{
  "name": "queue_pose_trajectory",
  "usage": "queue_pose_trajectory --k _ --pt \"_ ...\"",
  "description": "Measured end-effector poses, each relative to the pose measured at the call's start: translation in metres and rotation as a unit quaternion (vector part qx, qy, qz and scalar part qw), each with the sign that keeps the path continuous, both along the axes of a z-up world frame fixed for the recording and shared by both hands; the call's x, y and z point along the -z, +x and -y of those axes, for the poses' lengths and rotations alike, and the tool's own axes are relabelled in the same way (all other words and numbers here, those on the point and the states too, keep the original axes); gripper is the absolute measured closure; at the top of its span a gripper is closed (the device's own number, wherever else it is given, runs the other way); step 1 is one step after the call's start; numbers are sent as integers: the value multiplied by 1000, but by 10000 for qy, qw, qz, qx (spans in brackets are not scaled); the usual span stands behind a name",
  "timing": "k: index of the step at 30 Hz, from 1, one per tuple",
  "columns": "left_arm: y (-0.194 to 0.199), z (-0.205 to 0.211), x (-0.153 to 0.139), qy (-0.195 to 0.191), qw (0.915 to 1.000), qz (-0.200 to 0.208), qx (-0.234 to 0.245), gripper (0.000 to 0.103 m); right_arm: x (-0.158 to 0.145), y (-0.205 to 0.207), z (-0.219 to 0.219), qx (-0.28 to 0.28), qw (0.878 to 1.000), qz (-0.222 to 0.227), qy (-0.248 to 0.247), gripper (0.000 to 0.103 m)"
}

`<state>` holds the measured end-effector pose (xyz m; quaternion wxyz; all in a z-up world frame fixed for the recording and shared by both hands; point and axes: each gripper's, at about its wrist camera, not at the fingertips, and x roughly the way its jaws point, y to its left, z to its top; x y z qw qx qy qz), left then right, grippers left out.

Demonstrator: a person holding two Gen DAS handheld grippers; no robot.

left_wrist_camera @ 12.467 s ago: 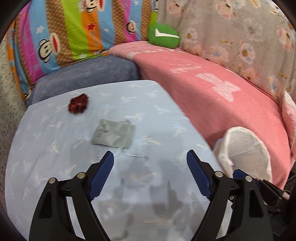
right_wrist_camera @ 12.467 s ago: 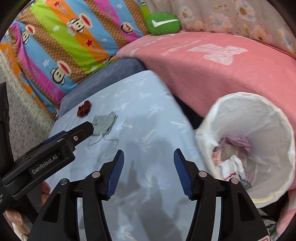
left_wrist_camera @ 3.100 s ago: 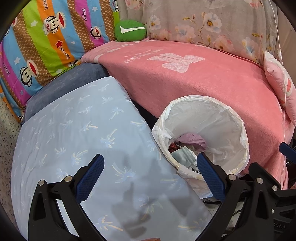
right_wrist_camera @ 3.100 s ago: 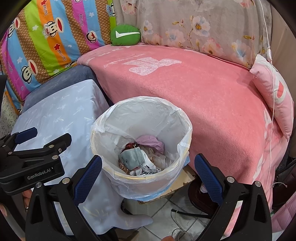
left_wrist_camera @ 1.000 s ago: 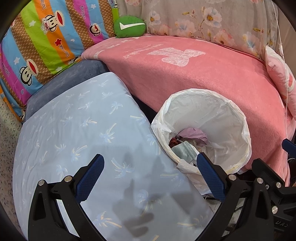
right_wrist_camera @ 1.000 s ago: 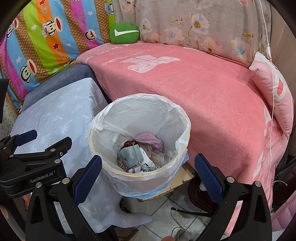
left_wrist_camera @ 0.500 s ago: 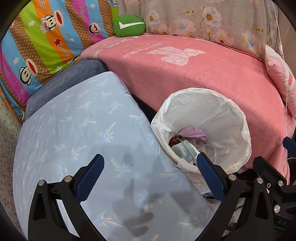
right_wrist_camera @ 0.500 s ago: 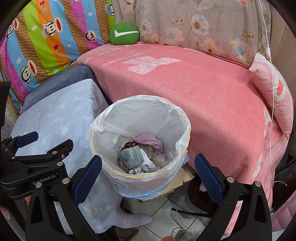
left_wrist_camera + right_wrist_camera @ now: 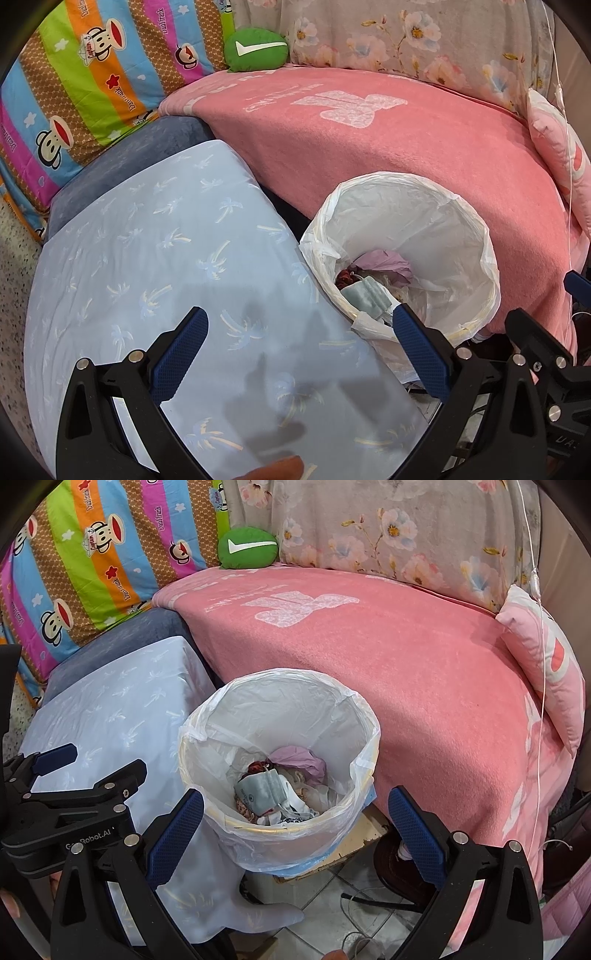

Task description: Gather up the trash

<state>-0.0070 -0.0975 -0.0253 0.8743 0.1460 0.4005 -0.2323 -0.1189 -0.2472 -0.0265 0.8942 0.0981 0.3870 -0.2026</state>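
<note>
The right gripper [image 9: 295,816] hung over the bin [image 9: 207,720], jaws wide apart and empty, and the trash [image 9: 266,790] lay at the bottom, right between its fingers. The left gripper [image 9: 297,343] hovered above the blue tablecloth [image 9: 147,251], also spread wide and empty, with the bin [image 9: 476,229] just beside its right finger.

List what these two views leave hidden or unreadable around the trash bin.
- Trash bin base: right wrist view, hidden by its overhanging bag.
- Lower trash layers: both views, buried under the grey face mask and purple paper.
- Floor beneath the table: covered by the draped blue cloth.
- Mask print: too small to read.
- Left tool handle: cut off by the frame's bottom edge.
</note>
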Motion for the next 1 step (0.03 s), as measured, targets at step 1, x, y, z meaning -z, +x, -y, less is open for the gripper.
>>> queue_pose_trajectory --k 1 --pt "-1 0 0 3 10000 6 17 7 0 0 0 -2 10000 -2 -1 6"
